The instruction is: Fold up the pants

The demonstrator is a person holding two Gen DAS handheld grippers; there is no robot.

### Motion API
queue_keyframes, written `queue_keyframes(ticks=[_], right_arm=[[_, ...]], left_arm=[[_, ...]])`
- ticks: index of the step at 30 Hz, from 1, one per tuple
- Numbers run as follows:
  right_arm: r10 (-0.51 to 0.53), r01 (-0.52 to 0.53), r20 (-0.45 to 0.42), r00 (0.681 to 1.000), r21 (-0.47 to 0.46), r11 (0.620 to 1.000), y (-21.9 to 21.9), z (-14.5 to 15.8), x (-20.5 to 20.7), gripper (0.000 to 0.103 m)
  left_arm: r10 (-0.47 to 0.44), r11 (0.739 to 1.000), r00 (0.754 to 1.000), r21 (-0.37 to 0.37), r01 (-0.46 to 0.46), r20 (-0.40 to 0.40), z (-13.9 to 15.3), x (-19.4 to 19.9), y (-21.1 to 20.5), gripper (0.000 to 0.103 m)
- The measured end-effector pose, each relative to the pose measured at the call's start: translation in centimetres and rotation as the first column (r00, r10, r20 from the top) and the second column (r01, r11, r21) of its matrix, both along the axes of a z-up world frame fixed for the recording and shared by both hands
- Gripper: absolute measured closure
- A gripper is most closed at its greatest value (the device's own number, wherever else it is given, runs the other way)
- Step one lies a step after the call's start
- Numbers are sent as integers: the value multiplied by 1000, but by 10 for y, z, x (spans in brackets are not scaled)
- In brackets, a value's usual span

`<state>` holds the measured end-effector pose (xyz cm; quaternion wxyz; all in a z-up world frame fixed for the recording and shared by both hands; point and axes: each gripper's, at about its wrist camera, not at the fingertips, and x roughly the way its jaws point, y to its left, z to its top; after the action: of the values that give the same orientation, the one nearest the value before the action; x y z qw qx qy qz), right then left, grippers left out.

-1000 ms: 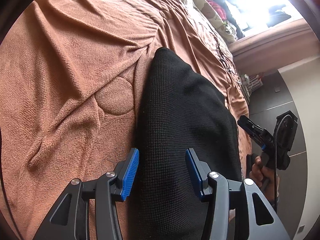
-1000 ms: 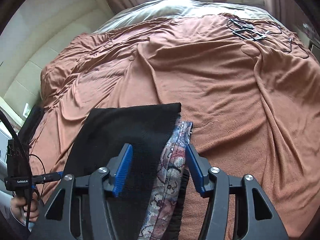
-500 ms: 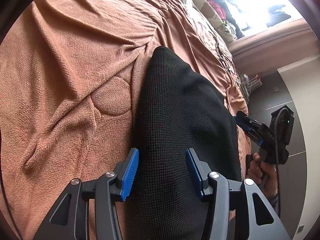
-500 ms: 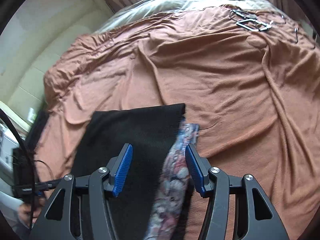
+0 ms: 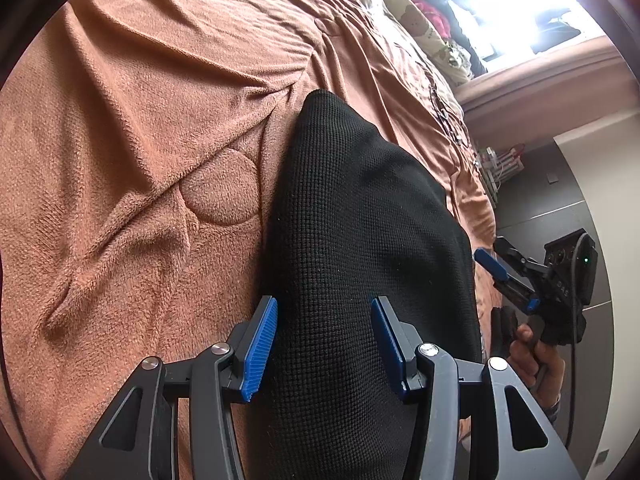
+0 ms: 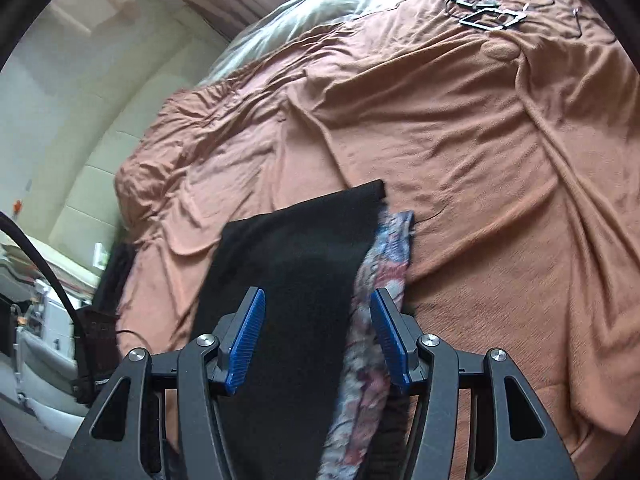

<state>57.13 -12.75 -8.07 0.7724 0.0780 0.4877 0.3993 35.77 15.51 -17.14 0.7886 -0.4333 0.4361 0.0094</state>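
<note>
Left wrist view: left tool gapes above black pants on the blanket; right tool likewise spread over them.

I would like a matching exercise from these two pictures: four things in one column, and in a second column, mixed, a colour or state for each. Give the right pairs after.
Things:
1. pants
2. blanket
3. patterned cloth
4. left tool

Colour or state:
A. open, with blue pads
B. black, lying folded on the bed
C. rust brown and wrinkled
D. flowered, showing along the edge of the black fabric

Pairs: 1-B, 2-C, 3-D, 4-A
</note>
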Motion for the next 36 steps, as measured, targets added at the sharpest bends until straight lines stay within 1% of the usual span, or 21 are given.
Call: queue_keyframes(ticks=[5,9,11,13,14,15,18,20,26,29,31,33,36], right_arm=[[5,-6,-27,1000,-30,1000,-2,-8,-1,50],[10,-10,-73,997,-2,1000,-5,-17,2,50],[14,-10,-101,995,31,999,-6,-19,6,50],[24,-10,-132,991,105,994,-10,-21,8,56],[31,-10,-144,989,146,989,-13,-20,10,57],[26,-4,-141,990,157,988,-17,-20,11,57],[-2,17,-124,992,116,993,-23,-25,13,57],[-17,28,-131,991,81,996,-25,-33,15,57],[-26,38,-155,988,77,996,-20,-42,15,57],[-14,34,-174,985,113,993,-21,-39,15,57],[16,18,-189,982,179,984,-25,-37,15,57],[42,1,-184,982,226,974,-25,-33,14,57],[52,-3,-194,980,246,969,-26,-37,16,57]], left_arm=[[-3,1000,1000,-2,3,0,-1,0,-3,52],[-3,1000,1000,-1,3,0,-1,0,-3,52],[-3,1000,1000,-3,3,-1,-1,0,-4,52],[-2,1000,1000,-3,2,0,0,0,-4,52],[-2,1000,1000,-3,2,0,0,0,-4,52],[-2,1000,1000,-3,2,-1,0,0,-3,52],[-2,1000,1000,-3,2,-1,0,0,-3,52],[-3,1000,1000,-4,3,-2,-1,0,-3,52],[-5,1000,1000,-1,5,-4,-1,1,-3,52],[-6,1000,1000,0,6,-4,-1,1,-4,52],[-4,1000,1000,-1,4,-4,-1,1,-3,52],[-5,1000,1000,0,5,-4,-1,2,-3,52],[-6,1000,1000,1,6,-5,-2,2,-3,52]])
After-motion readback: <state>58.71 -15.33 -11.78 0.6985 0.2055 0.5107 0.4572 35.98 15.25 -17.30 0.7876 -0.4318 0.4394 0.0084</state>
